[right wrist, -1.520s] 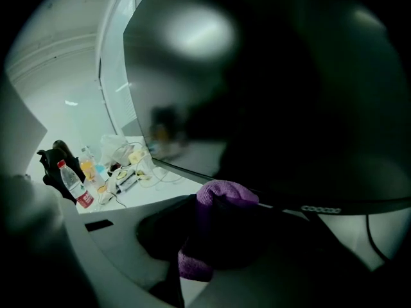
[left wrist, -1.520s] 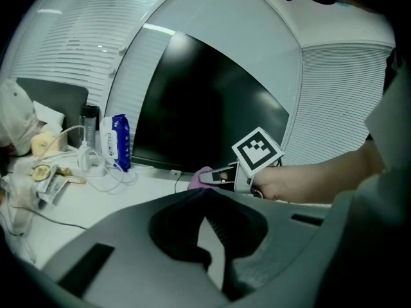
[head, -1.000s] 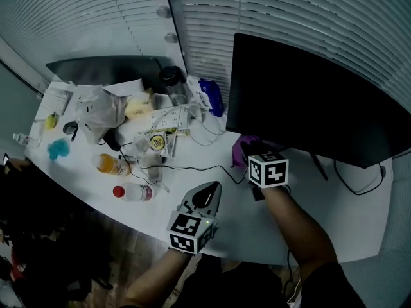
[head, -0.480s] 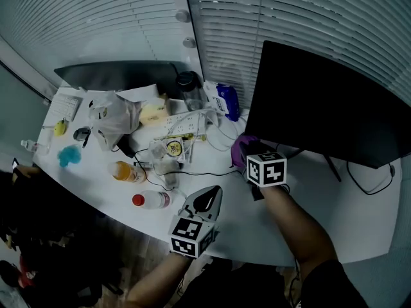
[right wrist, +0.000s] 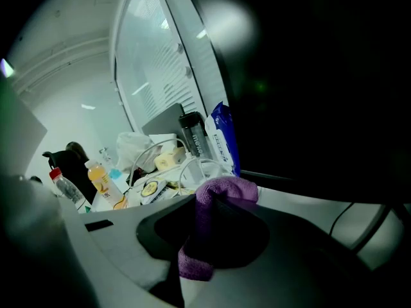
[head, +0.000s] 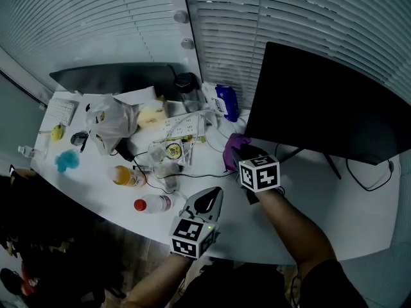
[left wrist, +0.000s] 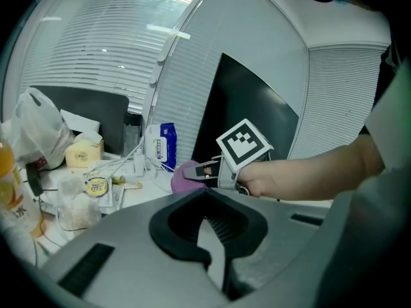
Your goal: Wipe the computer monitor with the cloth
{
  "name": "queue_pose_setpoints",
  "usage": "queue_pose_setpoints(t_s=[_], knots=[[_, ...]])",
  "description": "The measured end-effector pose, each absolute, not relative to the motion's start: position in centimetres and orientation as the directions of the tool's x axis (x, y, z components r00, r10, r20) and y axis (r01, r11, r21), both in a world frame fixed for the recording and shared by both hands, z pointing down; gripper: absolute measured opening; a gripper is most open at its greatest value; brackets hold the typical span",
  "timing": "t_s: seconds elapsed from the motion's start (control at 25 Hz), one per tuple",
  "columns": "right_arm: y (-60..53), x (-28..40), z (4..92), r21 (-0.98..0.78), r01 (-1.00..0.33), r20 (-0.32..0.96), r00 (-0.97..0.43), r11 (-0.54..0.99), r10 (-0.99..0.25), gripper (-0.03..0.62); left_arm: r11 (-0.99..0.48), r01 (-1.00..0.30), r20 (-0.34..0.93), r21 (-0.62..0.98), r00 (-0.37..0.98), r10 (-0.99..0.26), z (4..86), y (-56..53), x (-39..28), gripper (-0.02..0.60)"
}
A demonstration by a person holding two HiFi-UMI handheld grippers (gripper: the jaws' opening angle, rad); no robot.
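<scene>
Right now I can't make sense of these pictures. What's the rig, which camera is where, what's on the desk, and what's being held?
There is no robot here. A person holds a two-jaw gripper in each hand. The head view comes from a camera on the person's head, looking down at the white desk. The other two views come from cameras riding on each gripper, looking along its jaws.

The left gripper hangs near the desk's front edge, jaws together, empty. The right gripper is clamped on a purple cloth, close to the black monitor that it is meant to wipe.

Clutter on the desk includes an orange drink bottle, a red-capped bottle, a white plastic bag, a blue pack and cables.
</scene>
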State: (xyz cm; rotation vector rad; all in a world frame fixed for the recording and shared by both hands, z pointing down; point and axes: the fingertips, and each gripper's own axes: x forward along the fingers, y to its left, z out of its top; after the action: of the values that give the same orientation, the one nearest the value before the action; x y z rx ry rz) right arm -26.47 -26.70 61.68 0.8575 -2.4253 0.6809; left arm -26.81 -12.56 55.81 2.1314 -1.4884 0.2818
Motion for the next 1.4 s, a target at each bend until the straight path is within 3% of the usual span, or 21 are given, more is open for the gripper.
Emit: queue_pose_setpoints(t_s=[0.28,0.72,1.4], knots=[[-25.5,-27.4,62.0,-0.291,-0.650,0.572,-0.706,0.702,-0.417,0.089,-0.262,-0.918,0.444,0.297,0.376,-0.813,55.8,-12.3,-27.0,0.005],[-28.7,-26.6,57.0,-0.300,-0.706,0.484,-0.692,0.641,-0.536,0.089,-0.297,-0.915,0.394,0.275,0.389,-0.833,53.5,-13.1,-27.1,0.005],[-30.1,-26.5,41.2,-0.200,-0.690,0.318,-0.717,0.696,-0.620,0.089,-0.376,-0.898,0.254,0.230,0.428,-0.867,44.8,-15.1,-26.5,0.005]])
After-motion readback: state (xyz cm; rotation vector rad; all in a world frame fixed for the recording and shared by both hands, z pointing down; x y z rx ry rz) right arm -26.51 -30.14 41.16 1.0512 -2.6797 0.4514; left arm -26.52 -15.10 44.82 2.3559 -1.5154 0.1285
